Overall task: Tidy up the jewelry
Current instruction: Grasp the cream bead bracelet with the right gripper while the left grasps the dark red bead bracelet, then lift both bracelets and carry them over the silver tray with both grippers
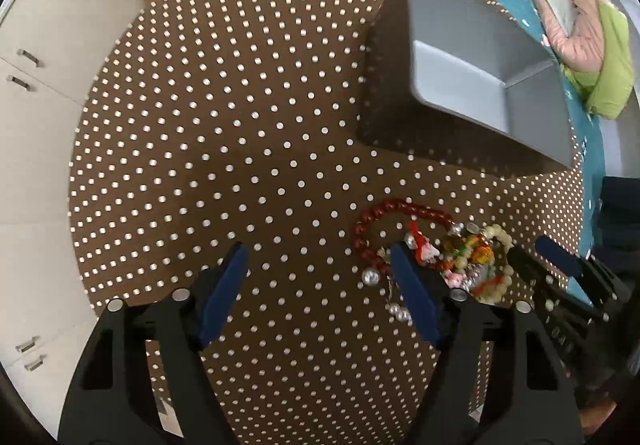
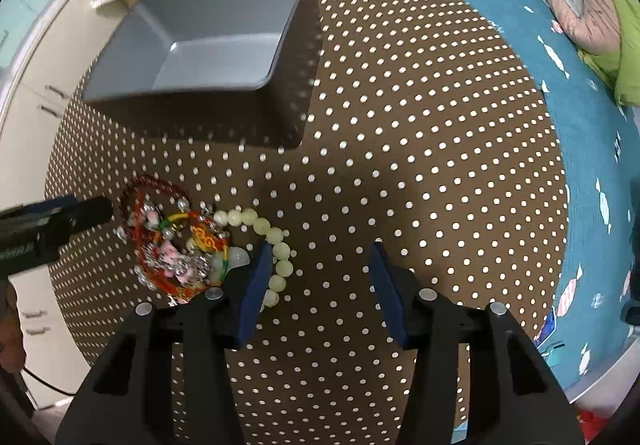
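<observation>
Brown-cloth: polka-dot tablecloth [image 1: 240,125] covers the table, and every piece of the task sits on it.
Grey-bin: grey bin [image 2: 208,45] stands upright and empty at the far side of the cloth, mouth up, most likely parked there as the place the jewelry is meant to go.
Jewelry-heap: jewelry pile [image 2: 180,245] lies loose on the cloth in front of the bin, well apart from it; nothing has gone in.
Red-beads: dark red bead bracelet [image 1: 384,221] rings the heap's left edge in the left wrist view, with small pearls [image 1: 370,277] spilling just beside it.
Pale-beads: pale bead strand [image 2: 276,241] curls out of the heap on the right-hand side.
Left-tongs: left gripper [image 1: 320,265] points down at the cloth, jaws parted and holding nothing; its right pad touches the red bracelet's edge, so the heap lies beside that pad, not between the two.
Right-tongs: right gripper [image 2: 316,265] has jaws released too, only dotted cloth in the gap; its left pad sits right against the pale strand, the heap off to its left.
Why-so: both tools flank the heap from opposite sides, which reads as lining up a pick.
Next-call: each would need to shift inward before closing, by my judgement.
</observation>
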